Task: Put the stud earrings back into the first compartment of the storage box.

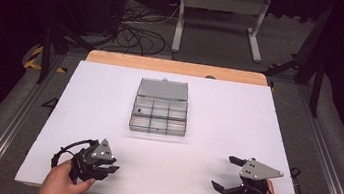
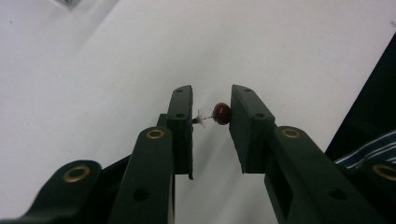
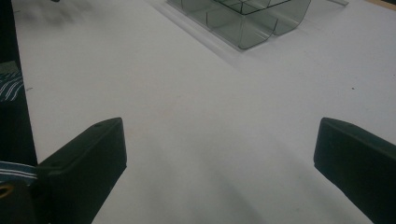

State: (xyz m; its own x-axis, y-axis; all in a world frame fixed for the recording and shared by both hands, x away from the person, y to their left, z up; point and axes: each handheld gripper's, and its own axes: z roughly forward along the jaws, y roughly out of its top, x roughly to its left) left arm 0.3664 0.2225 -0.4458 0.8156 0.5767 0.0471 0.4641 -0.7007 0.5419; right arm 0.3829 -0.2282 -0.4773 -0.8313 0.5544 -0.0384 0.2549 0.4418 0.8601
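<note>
I can read no text, label, brand or number from here. The compartment box (image 1: 160, 110) bears no lettering that I can make out, nor does the white tabletop (image 1: 237, 121).

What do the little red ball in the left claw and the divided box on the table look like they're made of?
The red ball looks like a glossy bead, glass or plastic: it carries a bright highlight. A thin pin with a pale tuft joins it to one pad. The divided box looks like clear, smoky plastic: the white table shows through its walls.

Open clear compartment box (image 1: 160, 110) mid-table (image 1: 238, 116)
</note>
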